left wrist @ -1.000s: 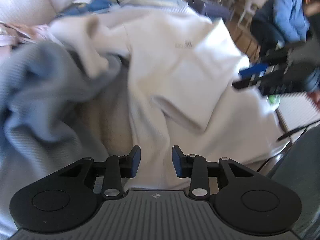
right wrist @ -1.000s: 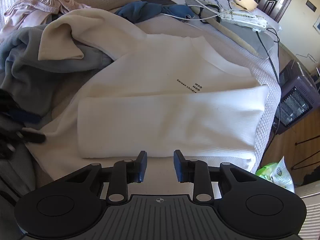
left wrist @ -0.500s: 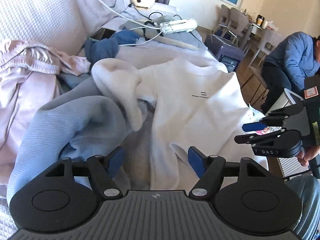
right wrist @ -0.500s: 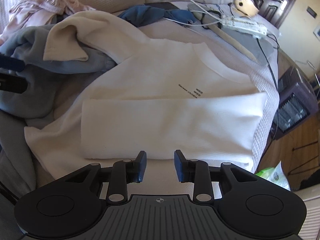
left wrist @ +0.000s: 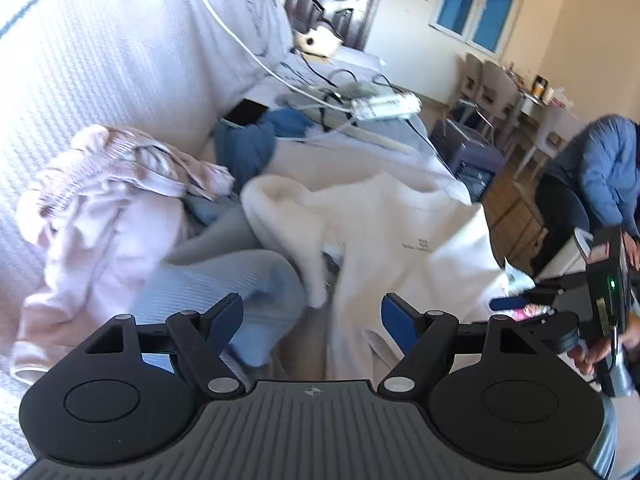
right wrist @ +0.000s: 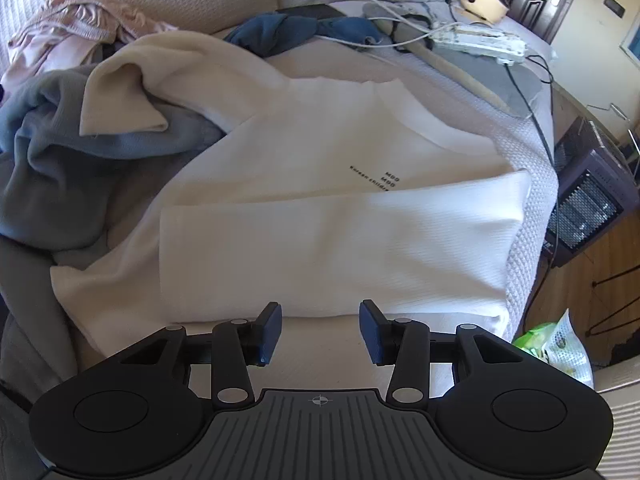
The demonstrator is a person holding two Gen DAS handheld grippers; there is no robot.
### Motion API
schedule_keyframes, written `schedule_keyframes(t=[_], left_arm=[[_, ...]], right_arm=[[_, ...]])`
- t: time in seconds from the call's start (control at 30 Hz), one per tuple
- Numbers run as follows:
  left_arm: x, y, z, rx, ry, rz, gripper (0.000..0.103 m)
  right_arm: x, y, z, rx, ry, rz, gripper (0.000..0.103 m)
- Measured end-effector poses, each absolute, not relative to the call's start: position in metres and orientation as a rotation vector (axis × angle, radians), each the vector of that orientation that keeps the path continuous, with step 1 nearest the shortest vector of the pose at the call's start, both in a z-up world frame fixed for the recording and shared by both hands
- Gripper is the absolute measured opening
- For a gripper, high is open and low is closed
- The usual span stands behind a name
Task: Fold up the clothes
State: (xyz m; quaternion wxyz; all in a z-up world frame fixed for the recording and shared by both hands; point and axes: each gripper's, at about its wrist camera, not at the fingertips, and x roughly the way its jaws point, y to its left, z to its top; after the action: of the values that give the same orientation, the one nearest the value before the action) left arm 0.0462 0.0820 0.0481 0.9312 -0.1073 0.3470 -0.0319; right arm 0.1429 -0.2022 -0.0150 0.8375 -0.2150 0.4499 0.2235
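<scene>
One white top [right wrist: 320,240] half-folded, two grippers, left gripper [left wrist: 312,320] and right gripper [right wrist: 320,328], jaws opening, empty

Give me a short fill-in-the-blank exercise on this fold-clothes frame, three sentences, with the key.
1. The white sweatshirt lies with its near part folded over, and small ____ lettering shows on its chest.
2. The sweatshirt's unfolded sleeve rests on a ____ garment.
3. Neither the left gripper nor the right gripper holds any ____.

Missing words: black; grey; cloth
</scene>
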Motion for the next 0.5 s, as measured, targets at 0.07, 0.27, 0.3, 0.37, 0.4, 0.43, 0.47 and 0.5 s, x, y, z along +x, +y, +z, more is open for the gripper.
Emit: schedule_keyframes(t=[0.07,0.27,0.3,0.37,0.4,0.43,0.47,0.5], left_arm=[[0.048,0.084,0.052,-0.226,0.695,-0.063,0.074],[0.081,0.061,0.050,-0.093,0.679,-0.087,0.074],[0.088,0.052,0.044,-0.047,0.685,-0.093,0.074],[0.105,0.035,0.029,0.061,0.707,-0.073,0.071],[0.112,0.028,0.021,0.118,0.709,-0.047,0.060],[0.118,0.023,0.014,0.165,0.702,-0.009,0.040],[0.122,0.022,0.009,0.187,0.705,0.020,0.027],[0.126,0.020,0.004,0.210,0.707,0.049,0.022]], right_arm=[[0.143,-0.204,-0.014,-0.446,0.945,0.470,0.044],[0.141,-0.201,-0.013,-0.466,0.934,0.476,0.044],[0.140,-0.200,-0.013,-0.470,0.928,0.474,0.044],[0.139,-0.200,-0.012,-0.473,0.920,0.470,0.044],[0.139,-0.201,-0.012,-0.470,0.920,0.467,0.044],[0.139,-0.201,-0.012,-0.468,0.920,0.464,0.044],[0.139,-0.202,-0.011,-0.463,0.920,0.460,0.044],[0.140,-0.203,-0.010,-0.454,0.919,0.456,0.044]])
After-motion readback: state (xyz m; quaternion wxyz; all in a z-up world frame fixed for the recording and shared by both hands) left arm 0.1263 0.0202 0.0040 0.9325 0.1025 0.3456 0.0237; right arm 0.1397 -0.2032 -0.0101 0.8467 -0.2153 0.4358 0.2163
